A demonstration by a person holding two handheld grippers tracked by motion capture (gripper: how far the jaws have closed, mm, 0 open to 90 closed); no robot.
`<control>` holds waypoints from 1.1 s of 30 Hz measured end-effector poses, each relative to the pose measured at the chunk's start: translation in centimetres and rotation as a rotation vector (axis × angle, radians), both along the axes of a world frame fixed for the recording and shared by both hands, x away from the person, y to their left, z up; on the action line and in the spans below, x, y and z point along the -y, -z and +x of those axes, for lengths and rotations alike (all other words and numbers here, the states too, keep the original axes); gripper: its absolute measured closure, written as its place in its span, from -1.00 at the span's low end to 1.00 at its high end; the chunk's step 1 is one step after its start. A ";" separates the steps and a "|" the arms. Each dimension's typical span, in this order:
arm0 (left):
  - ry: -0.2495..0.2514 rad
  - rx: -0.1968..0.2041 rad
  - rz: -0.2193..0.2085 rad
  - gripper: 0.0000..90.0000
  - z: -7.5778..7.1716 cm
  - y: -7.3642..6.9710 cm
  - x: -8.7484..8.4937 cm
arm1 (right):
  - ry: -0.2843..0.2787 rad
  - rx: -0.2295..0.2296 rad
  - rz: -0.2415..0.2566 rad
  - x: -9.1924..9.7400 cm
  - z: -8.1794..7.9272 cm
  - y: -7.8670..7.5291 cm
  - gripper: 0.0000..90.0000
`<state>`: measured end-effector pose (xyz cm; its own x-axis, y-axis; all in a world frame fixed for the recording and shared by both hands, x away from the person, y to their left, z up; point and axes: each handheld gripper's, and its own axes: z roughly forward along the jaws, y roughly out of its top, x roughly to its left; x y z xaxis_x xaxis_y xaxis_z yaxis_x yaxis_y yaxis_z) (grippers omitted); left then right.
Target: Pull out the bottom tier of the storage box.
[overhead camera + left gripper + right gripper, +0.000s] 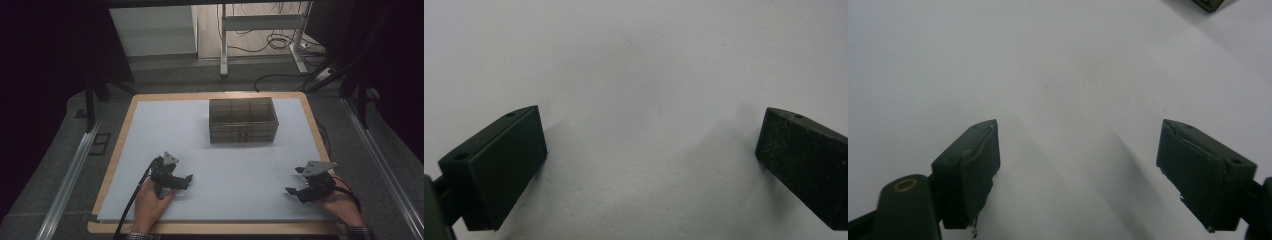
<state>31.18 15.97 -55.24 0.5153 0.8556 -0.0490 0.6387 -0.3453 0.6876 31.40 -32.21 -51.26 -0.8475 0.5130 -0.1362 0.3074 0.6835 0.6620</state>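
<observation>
Two black tongs, the left tongs [186, 178] and right tongs [295, 191], are resting wide open and empty on the near white worktop [225, 160], risking knocking the far, dark compartmented box [243, 120] when reaching.

Pale sheet, dark tools

White sheet [220, 150] on a tan wooden table [122, 125]; brown see-through box [243, 120]; black grippers, grey top plates.

Wooden-edged table [114, 165], white sheet [170, 130] on it, dark compartmented box [243, 120] upon that.
</observation>
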 end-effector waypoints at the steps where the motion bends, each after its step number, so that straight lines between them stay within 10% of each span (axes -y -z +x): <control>1: 0.000 0.000 0.000 -1.00 0.0 0.0 0.0 | -0.003 0.005 -0.005 -0.2 0.0 0.0 -0.56; 33: 0.000 0.000 0.000 -1.00 0.0 0.0 0.0 | -0.025 0.133 -0.067 -3.4 1.6 -0.8 -0.22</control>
